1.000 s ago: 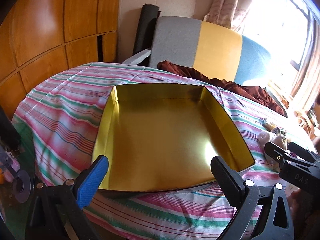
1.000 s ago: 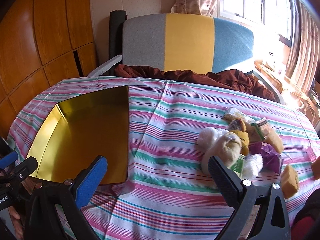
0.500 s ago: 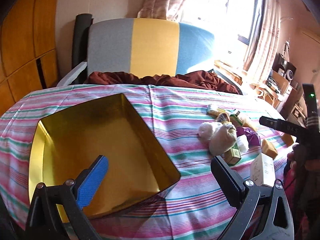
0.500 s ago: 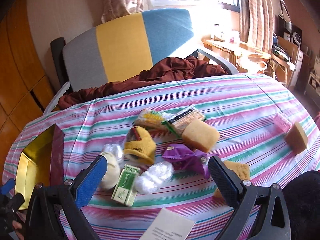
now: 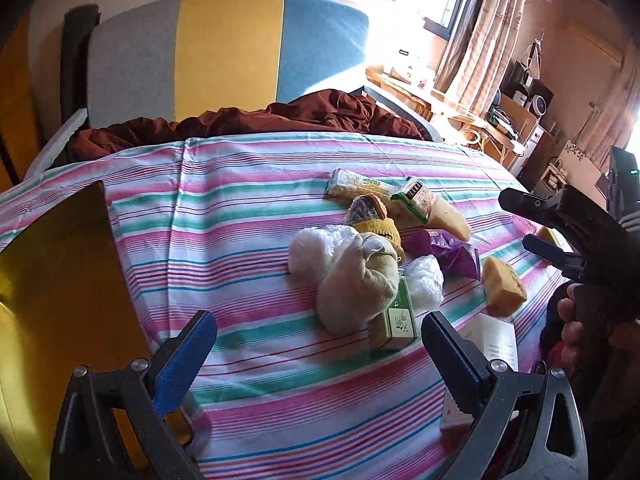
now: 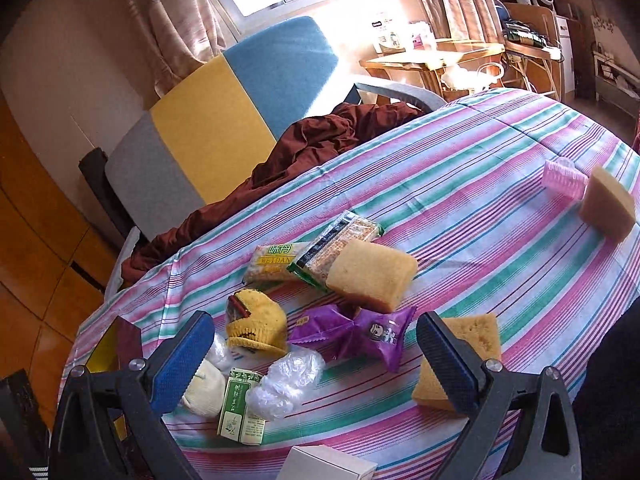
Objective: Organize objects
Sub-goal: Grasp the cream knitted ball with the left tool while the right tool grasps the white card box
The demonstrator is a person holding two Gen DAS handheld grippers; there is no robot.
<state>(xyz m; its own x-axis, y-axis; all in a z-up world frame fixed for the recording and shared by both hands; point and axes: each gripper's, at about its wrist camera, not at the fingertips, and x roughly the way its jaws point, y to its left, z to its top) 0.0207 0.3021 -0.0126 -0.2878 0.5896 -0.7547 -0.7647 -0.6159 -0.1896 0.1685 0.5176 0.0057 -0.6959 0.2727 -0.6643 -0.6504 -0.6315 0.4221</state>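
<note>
Above: left gripper (image 5: 318, 354) and right gripper (image 6: 314, 354), both hovering low over striped pink-green-white tablecloth (image 6: 480, 200), jaws spread wide, nothing pinched. Readable: "WEIDAN" on yellow-green snack packet (image 6: 274, 262). Centre of cloth: purple foil wrapper (image 6: 352, 332), tan sponge block (image 6: 370, 274), yellow knitted pouch (image 6: 256, 322), green carton (image 6: 242, 410), crumpled clear plastic bags (image 6: 286, 384). Far left: shiny gold square tin (image 5: 52, 280), well apart from pile. Behind: grey-yellow-blue chair (image 5: 224, 52) with maroon cloth (image 5: 256, 118).

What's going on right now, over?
Left gripper open, empty. Right gripper open, empty, above purple snack wrapper. Gold square tin waiting at left. Nothing blocking.
</note>
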